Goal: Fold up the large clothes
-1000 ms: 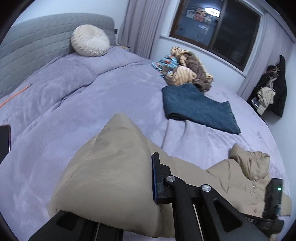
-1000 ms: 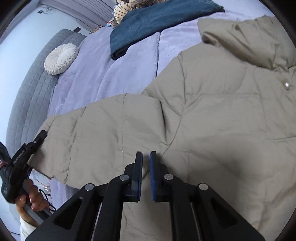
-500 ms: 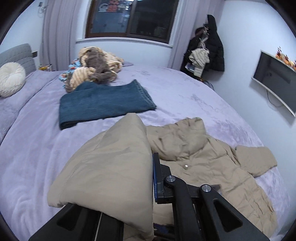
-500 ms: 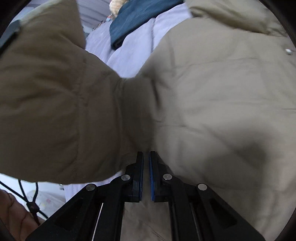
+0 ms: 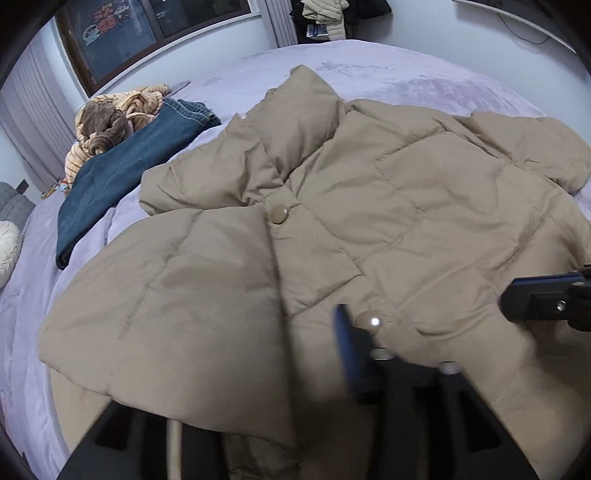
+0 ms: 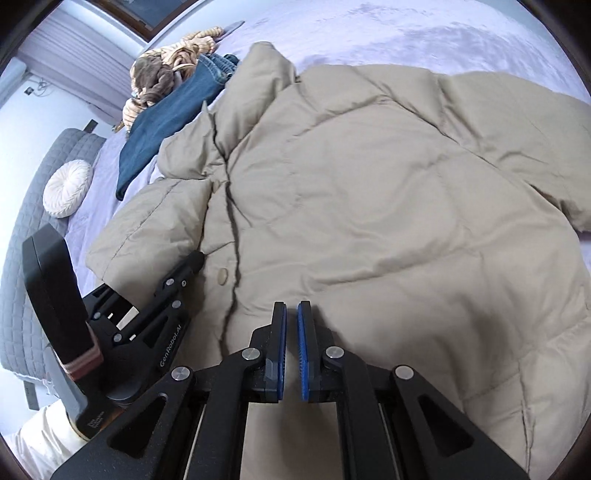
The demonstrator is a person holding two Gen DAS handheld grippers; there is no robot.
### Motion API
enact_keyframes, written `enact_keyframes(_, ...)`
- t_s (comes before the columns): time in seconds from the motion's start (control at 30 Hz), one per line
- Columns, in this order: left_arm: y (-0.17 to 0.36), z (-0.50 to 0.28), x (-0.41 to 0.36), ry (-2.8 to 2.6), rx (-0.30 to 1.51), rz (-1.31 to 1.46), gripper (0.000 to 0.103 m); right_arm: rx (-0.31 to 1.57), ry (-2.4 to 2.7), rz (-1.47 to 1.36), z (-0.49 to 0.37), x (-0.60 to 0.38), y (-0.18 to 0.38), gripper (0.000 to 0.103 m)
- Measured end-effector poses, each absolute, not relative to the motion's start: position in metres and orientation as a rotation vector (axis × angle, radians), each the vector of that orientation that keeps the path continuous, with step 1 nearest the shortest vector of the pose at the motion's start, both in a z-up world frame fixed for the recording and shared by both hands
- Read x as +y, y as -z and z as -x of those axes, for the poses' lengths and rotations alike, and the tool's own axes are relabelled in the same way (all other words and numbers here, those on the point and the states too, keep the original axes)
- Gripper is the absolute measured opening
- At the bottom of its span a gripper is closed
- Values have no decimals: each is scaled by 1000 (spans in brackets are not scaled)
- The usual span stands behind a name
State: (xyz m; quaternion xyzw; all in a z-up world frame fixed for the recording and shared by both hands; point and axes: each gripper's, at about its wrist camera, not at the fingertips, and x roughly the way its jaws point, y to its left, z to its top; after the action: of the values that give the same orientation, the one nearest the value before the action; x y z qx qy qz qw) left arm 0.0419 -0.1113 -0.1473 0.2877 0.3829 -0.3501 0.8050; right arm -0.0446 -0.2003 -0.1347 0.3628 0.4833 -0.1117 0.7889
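Note:
A beige quilted puffer jacket (image 5: 388, 206) lies front up on the lilac bed; it also fills the right wrist view (image 6: 369, 206). Its left sleeve (image 5: 173, 310) is folded across the jacket's front. My left gripper (image 5: 280, 369) is shut on the sleeve, with the cloth draped over its fingers; it shows from the side in the right wrist view (image 6: 192, 264). My right gripper (image 6: 291, 350) is shut and empty, low over the jacket's lower front; its tip shows in the left wrist view (image 5: 543, 299).
Folded blue jeans (image 5: 122, 173) and a heap of brown and striped clothes (image 5: 110, 125) lie further up the bed. A round white cushion (image 6: 68, 188) rests by the grey headboard (image 6: 22, 258). Dark coats (image 5: 328, 18) hang by the far wall.
My left gripper has carried the sleeve over and down onto the jacket's front. The right gripper has stayed shut over the jacket's lower part.

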Motion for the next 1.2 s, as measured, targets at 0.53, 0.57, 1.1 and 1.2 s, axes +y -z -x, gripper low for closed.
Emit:
enact_keyframes(0.53, 112, -159, 104, 481, 1120, -30, 76, 974, 42, -149, -19, -94, 61, 85)
enact_keyframes(0.57, 124, -171, 116, 481, 1177, 32, 76, 987, 36, -68, -30, -75, 64, 85)
enact_keyframes(1.1, 159, -178, 123, 429, 1185, 19, 36, 932, 435, -283, -43, -159, 89, 83)
enact_keyframes(1.2, 157, -175, 114, 415, 1159, -55, 36, 937, 417, -616, -10, -201, 116, 79)
